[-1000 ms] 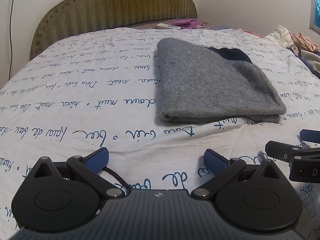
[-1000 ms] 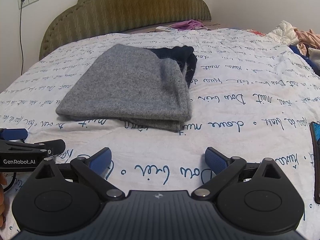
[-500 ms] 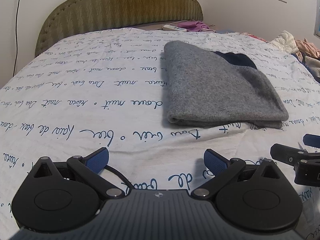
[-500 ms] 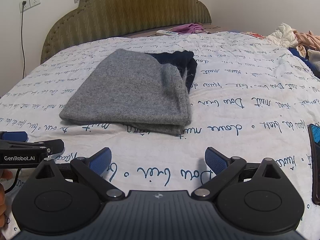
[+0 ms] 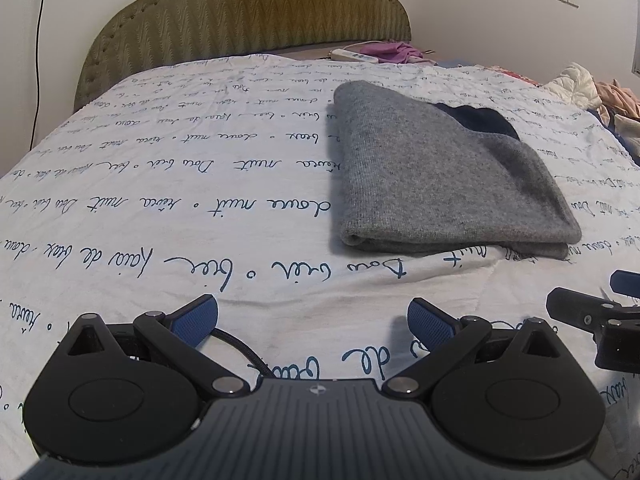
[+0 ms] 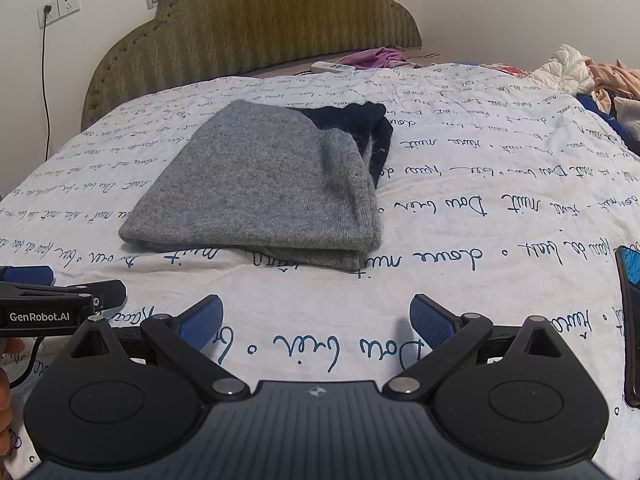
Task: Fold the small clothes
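Note:
A folded grey knit garment (image 5: 436,172) with a dark navy part (image 5: 476,118) at its far end lies flat on the bed; it also shows in the right wrist view (image 6: 264,184). My left gripper (image 5: 313,319) is open and empty, above the sheet just short of the garment's near edge. My right gripper (image 6: 316,319) is open and empty, also short of the near edge. Each gripper shows at the edge of the other's view: the right one (image 5: 592,312) and the left one (image 6: 52,296).
The bed has a white sheet (image 5: 160,200) printed with blue script and an olive headboard (image 5: 248,20). A heap of clothes (image 6: 580,76) lies at the far right. A dark phone (image 6: 630,320) lies on the sheet at right. A power strip (image 5: 354,56) and pink cloth (image 5: 396,50) sit by the headboard.
Both grippers have drawn back slightly and lifted a little; the garment has not moved. Both stay open.

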A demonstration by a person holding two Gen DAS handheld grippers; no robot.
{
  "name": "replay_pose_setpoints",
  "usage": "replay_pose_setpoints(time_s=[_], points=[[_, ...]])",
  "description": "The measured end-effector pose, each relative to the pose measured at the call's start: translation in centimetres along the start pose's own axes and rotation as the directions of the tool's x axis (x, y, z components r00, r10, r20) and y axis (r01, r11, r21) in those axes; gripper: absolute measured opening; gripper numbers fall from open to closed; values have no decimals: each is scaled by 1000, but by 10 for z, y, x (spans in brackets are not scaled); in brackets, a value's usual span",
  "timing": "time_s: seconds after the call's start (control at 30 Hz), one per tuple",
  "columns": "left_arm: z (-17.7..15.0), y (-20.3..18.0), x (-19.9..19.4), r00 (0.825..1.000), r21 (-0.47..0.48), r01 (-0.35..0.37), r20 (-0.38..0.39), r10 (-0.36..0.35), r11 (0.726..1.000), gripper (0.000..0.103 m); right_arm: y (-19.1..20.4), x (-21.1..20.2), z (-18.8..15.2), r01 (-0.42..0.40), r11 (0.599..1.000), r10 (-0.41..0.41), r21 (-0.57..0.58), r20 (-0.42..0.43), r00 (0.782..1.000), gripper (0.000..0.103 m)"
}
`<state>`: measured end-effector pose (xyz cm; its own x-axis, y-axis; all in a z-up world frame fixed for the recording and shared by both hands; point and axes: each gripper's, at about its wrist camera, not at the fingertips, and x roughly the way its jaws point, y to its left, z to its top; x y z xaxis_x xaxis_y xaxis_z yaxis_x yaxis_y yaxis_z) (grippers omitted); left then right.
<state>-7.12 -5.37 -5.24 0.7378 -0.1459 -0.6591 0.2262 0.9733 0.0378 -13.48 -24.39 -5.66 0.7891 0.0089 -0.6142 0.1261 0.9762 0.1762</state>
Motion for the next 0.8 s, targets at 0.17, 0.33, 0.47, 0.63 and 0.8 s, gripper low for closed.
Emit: replay_pose_setpoints(time_s=[0.17,0.33,0.47,0.63,0.8], points=[[0,0,0,1000,0,-1,-1,1,1000,102,1,0,0,-1,1000,1,-1,0,1000,101],[-1,0,0,1000,1,-6,-3,6,1000,102,1,1,0,0,1000,0,-1,-3,1000,101],[0,1,1,1000,1,-13,-5,13,1000,102,1,1,-1,-1,1000,1,0,-1,1000,101],[-1,2,1,1000,-1,-15,-5,15,1000,102,1,1,-1,-2,1000,2,1,-1,1000,101],[-1,2,2,1000,-1,-15,-6,15,1000,102,0,1,-1,-3,1000,3,1,-2,1000,101]])
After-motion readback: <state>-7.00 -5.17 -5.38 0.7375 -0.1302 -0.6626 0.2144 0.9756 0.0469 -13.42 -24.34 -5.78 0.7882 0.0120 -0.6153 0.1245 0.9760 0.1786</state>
